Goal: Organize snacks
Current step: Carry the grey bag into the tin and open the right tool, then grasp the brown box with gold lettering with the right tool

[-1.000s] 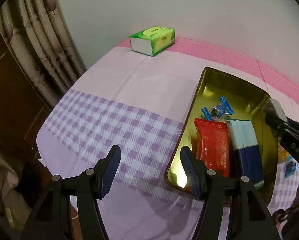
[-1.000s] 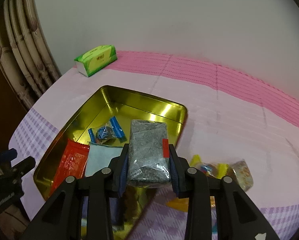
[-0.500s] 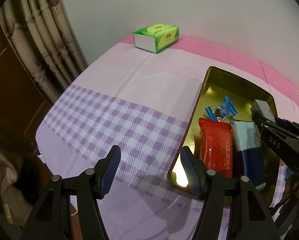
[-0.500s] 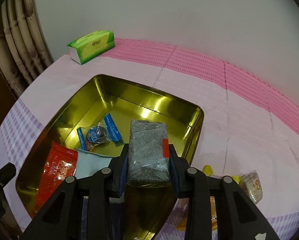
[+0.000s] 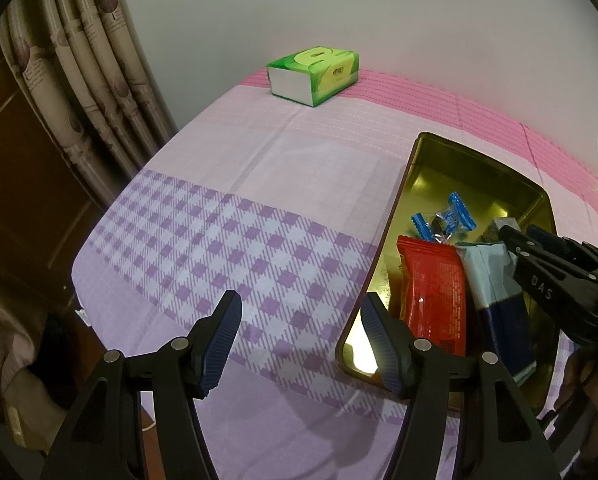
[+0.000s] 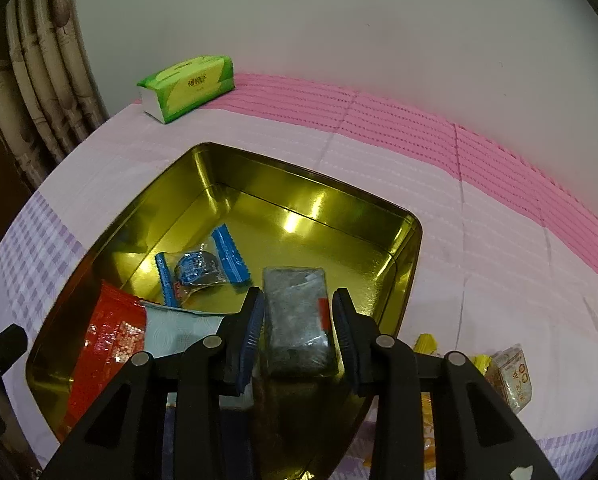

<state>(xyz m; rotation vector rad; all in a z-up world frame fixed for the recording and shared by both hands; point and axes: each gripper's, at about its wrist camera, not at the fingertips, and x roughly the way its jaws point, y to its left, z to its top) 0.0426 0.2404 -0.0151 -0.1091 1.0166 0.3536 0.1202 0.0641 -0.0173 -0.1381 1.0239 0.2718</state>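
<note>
Right wrist view: our right gripper [image 6: 298, 326] inside gold tin [image 6: 323, 200], fingers parted slightly around grey snack packet [image 6: 295, 316]; gaps visible both sides, so packet seems loose between pads, contact uncertain. Packet's near end hidden behind gripper body. Red packet [image 6: 103, 348] and pale blue packet [image 6: 179, 330] partly cut off by tin wall and gripper. Blue candy [image 6: 201, 268] lies in tin. Loose snacks [image 6: 511, 372] outside tin, half hidden. Left wrist view: our left gripper [image 5: 299, 344] spread wide, empty, above checked cloth [image 5: 219, 240]. Green tissue pack [image 5: 315, 74] at far edge.
</note>
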